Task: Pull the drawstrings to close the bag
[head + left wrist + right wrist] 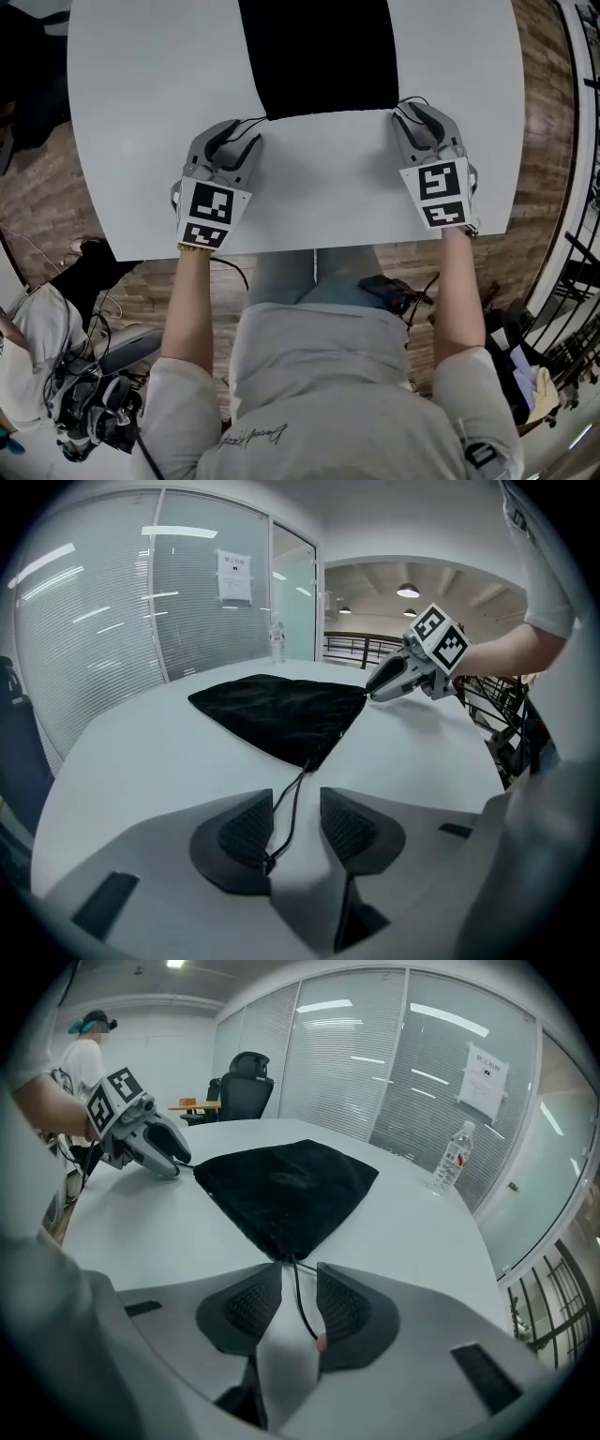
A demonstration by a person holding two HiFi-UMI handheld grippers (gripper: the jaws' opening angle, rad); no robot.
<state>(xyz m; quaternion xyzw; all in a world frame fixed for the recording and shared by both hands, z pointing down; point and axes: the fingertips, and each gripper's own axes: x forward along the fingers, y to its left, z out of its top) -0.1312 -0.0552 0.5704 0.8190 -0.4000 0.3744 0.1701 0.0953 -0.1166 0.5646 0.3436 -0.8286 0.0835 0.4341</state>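
A black drawstring bag (319,56) lies flat on the white table (141,112), its mouth edge toward me. My left gripper (246,131) rests at the bag's near left corner, my right gripper (405,111) at the near right corner. In the left gripper view a black drawstring (291,803) runs from the bag's corner (305,757) between the open jaws of my left gripper (296,797), and the pads do not press on it. In the right gripper view another drawstring (300,1300) lies between the open jaws of my right gripper (298,1274), its end by the right pad.
A water bottle (452,1160) stands on the table's far side near a glass wall. An office chair (244,1077) and a person (84,1044) are beyond the table. Wooden floor and cables surround the table's near edge (309,249).
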